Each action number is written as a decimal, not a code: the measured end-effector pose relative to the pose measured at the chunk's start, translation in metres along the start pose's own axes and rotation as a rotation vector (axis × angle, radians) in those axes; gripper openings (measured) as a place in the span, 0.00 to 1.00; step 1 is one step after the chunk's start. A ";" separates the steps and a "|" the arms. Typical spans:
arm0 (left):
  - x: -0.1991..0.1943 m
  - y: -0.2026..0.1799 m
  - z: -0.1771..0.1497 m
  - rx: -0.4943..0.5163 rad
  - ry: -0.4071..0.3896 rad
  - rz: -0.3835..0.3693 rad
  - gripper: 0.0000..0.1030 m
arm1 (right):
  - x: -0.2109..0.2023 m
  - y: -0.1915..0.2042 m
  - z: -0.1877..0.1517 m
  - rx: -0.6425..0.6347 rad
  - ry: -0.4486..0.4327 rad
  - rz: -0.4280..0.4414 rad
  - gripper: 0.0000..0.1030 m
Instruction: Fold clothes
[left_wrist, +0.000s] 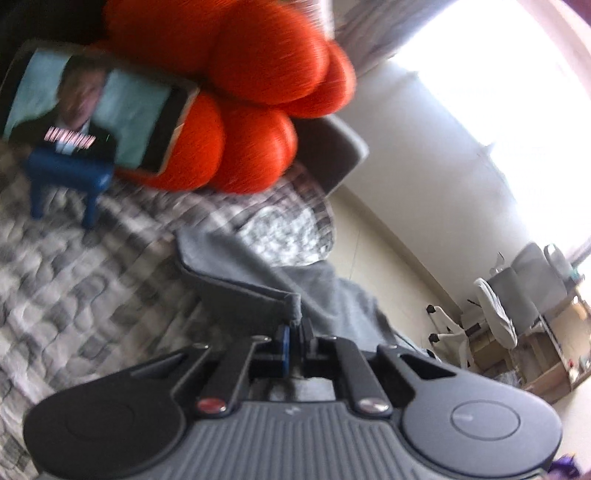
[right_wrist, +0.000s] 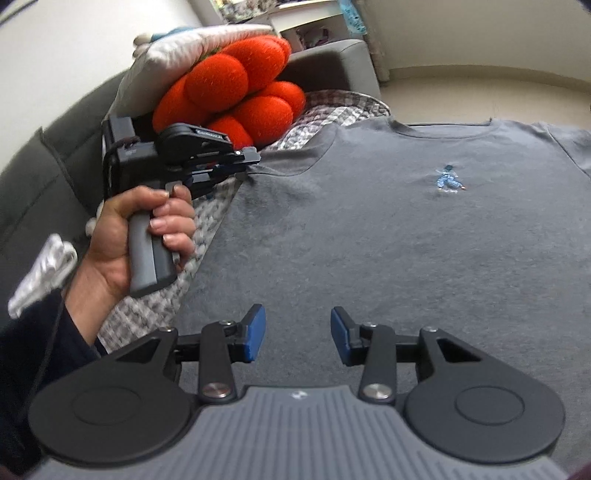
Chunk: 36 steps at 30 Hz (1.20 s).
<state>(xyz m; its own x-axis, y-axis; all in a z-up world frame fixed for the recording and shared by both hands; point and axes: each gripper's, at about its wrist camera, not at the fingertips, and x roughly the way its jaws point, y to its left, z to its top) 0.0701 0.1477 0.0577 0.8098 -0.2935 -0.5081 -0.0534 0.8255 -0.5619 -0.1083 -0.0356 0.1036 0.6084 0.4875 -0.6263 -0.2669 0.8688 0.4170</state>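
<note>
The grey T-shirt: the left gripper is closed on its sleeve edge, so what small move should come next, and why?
Probably the left gripper should carry the pinched sleeve inward over the grey T-shirt. Its jaws are shut on the fabric edge and the sleeve is lifted off the checked blanket, while the body lies flat. The right gripper hovers open above the hem, holding nothing.

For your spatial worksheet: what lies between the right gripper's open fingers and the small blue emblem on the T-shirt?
Only bare grey T-shirt cloth lies between the right gripper and the blue emblem, seen in the right wrist view.
</note>
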 end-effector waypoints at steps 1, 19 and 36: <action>0.000 -0.009 0.000 0.045 -0.013 0.006 0.04 | -0.001 -0.003 0.000 0.016 -0.003 0.003 0.42; 0.007 0.043 0.008 -0.159 0.096 0.067 0.37 | -0.004 -0.004 -0.003 0.020 0.006 0.004 0.42; 0.010 0.080 0.009 -0.418 0.103 0.108 0.44 | 0.003 0.005 -0.004 -0.073 0.017 -0.004 0.43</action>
<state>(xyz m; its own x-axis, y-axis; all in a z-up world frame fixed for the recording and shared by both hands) 0.0792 0.2154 0.0138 0.7251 -0.2805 -0.6289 -0.3834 0.5942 -0.7071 -0.1109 -0.0301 0.1012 0.5965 0.4852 -0.6393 -0.3188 0.8743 0.3661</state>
